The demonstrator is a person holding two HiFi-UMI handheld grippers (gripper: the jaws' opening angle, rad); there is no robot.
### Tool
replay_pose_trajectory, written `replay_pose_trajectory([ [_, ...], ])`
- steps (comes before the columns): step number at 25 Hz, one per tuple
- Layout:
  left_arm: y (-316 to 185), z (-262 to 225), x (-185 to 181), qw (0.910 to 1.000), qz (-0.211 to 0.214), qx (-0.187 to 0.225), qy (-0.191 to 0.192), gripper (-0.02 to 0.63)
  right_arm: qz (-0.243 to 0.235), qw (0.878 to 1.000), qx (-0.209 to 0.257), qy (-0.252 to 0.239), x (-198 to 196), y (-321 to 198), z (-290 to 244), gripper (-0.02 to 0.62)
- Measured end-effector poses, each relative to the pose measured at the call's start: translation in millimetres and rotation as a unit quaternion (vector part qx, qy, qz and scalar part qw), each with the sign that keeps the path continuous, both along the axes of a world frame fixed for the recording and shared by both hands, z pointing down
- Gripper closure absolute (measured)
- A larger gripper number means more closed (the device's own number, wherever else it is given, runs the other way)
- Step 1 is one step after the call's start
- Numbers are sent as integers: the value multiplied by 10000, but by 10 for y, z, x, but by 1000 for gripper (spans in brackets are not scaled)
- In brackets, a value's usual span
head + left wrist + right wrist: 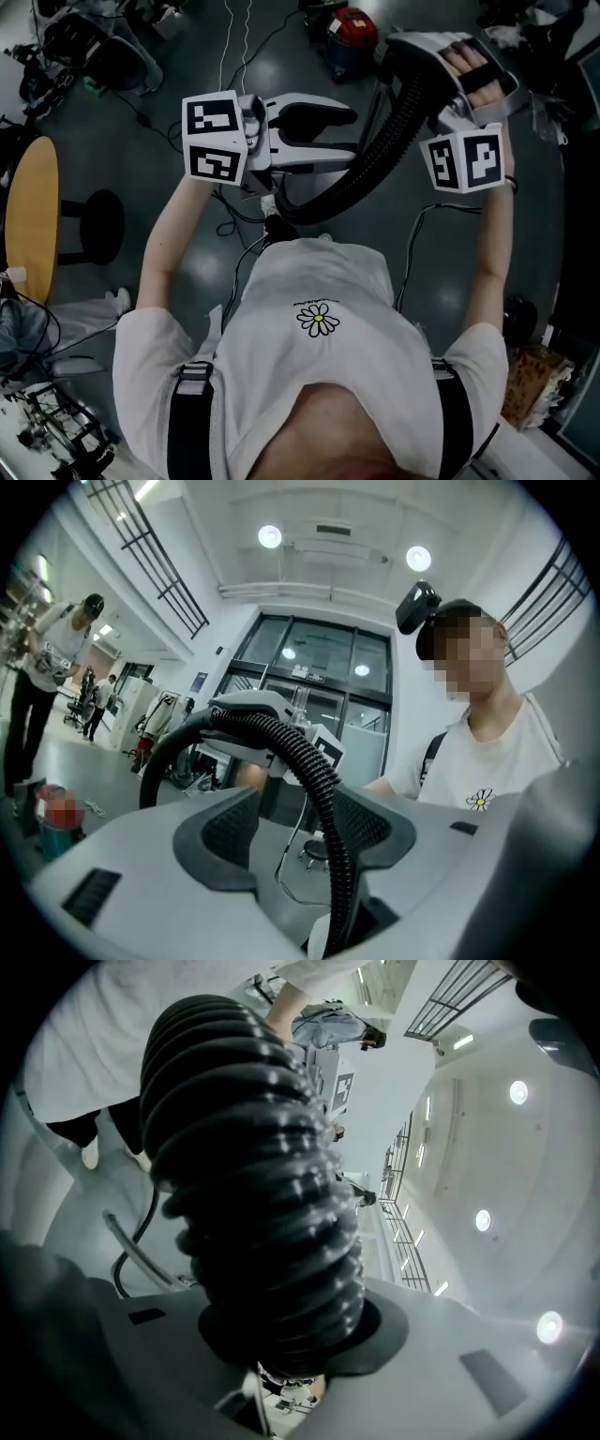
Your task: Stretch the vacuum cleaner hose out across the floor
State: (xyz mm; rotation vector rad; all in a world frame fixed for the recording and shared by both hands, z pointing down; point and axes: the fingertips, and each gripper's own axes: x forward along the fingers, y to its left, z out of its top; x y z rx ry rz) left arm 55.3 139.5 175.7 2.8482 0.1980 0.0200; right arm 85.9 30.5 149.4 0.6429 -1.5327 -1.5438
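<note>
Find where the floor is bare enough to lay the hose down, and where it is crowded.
Barest is the floor between the left gripper and the red vacuum cleaner, crossed only by thin cables. Another strip lies between the black stool and the person's left arm. Crowded: dark equipment upper left, gear lower left.

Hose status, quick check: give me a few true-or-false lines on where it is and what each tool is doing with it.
1. The right tool is clamped on the hose. True.
2. A red vacuum cleaner stands on the floor beyond the tools. True.
3. The hose lies stretched flat on the floor. False: it hangs in a sagging curve in the air between the two tools.
4. The left tool is shut tight. False: its jaws stand apart, with the hose running between them.
</note>
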Motion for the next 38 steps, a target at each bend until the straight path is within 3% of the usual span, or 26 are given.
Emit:
replay_pose_trajectory([
  [3, 27, -143, 15, 9991, 163, -215, 342, 373, 116, 9996, -181, -175, 37, 11, 26, 456],
  [6, 113, -89, 199, 9992, 356, 173, 44, 371, 246, 9992, -135, -268, 82, 53, 36, 456],
  [8, 178, -46, 344, 9983, 516, 225, -115, 371, 331, 9990, -17, -292, 132, 70, 1, 456],
  [12, 291, -51, 674, 9955, 880, -241, -238, 371, 356, 9981, 74, -504, 216, 84, -93, 454],
  [15, 421, -79, 803, 9882, 1370, -566, -372, 373, 220, 9962, 17, -840, 198, 89, -133, 454],
  [18, 471, -187, 735, 9852, 1455, -906, 25, 374, -83, 9888, -352, -1446, 119, 114, -86, 454],
  [20, 465, -228, 703, 9860, 1235, -1069, 342, 379, -411, 9754, -764, -2028, 65, 130, -22, 454],
  [24, 465, -206, 726, 9867, 717, -1313, 638, 379, -959, 9219, -1547, -3421, 60, 178, 149, 443],
  [25, 483, -159, 734, 9868, 619, -1357, 623, 379, -954, 9043, -1811, -3747, 77, 190, 231, 434],
  [26, 501, -103, 731, 9863, 537, -1434, 607, 379, -998, 8789, -2101, -4164, 82, 200, 299, 420],
  [27, 512, -44, 714, 9852, 465, -1538, 594, 379, -1119, 8411, -2424, -4704, 72, 201, 350, 396],
  [29, 517, 59, 633, 9823, 352, -1746, 582, 379, -1334, 7399, -3171, -5782, 52, 140, 529, 309],
  [31, 528, 120, 498, 9802, 306, -1862, 596, 379, -1217, 6475, -3847, -6465, 82, 18, 903, 262],
  [32, 546, 143, 425, 9799, 303, -1884, 584, 379, -1115, 6076, -4105, -6707, 89, -19, 1090, 256],
  [33, 579, 169, 360, 9800, 311, -1886, 547, 379, -1029, 5754, -4318, -6869, 70, -18, 1251, 227],
  [34, 627, 196, 303, 9810, 331, -1847, 500, 379, -907, 5595, -4478, -6915, 21, 9, 1402, 225],
  [35, 689, 214, 249, 9829, 354, -1747, 464, 379, -676, 5676, -4573, -6812, -40, 38, 1577, 227],
  [37, 827, 169, 117, 9870, 358, -1476, 534, 379, 109, 6264, -4648, -6257, -110, 59, 2065, 227],
  [38, 901, 90, 32, 9875, 356, -1386, 665, 379, 539, 6493, -4703, -5953, -110, 68, 2356, 227],
])
